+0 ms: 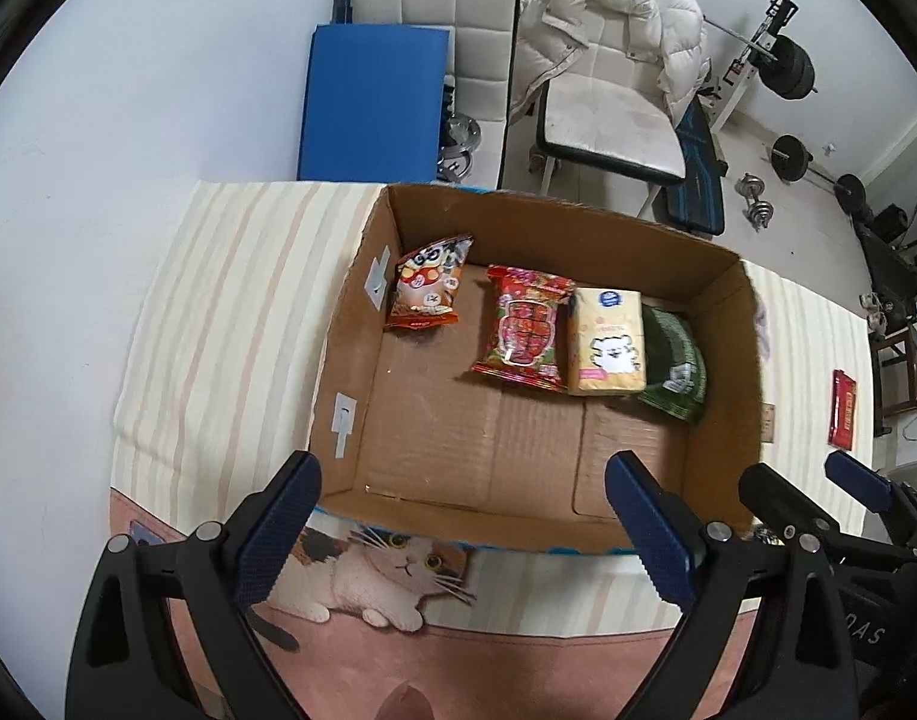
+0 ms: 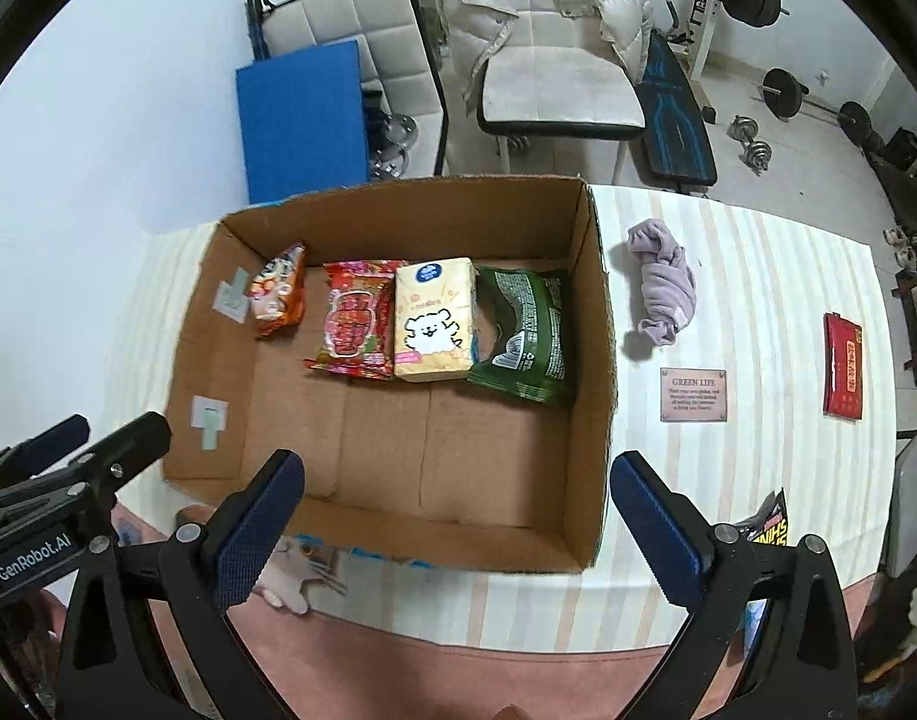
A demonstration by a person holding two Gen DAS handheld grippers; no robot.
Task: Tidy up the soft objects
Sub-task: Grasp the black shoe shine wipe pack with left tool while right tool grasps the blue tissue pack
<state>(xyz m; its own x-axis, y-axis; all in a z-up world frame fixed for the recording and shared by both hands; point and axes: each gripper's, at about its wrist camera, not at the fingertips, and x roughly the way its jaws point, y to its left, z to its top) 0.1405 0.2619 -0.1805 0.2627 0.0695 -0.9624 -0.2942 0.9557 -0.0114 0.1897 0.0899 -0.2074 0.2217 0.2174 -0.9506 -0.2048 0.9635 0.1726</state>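
An open cardboard box (image 2: 596, 312) sits on a table (image 2: 758, 276) covered with a striped cloth, and four soft packs lie in a row along its far end. From left to right they are an orange snack bag (image 2: 278, 291) leaning against the left wall, a red snack packet (image 2: 356, 324), a cream tissue pack (image 2: 435, 321) printed with a white bear, and a dark green bag (image 2: 527, 342) by the right wall (the middle three touch or overlap at their edges). The near half of the box floor is bare cardboard. Outside the box, to its right, a crumpled lilac cloth (image 2: 662, 279) lies on the table, with a small "GREEN LIFE" card (image 2: 692, 394) nearer the camera and a red packet (image 2: 842, 366) further right. The left gripper (image 1: 461, 531) hangs over the box's near wall with its fingers spread wide, holding nothing. The right gripper (image 2: 455, 528) is likewise spread wide and empty, over the near right corner of the box. A cat print (image 1: 392, 576) shows on the cloth below the box.
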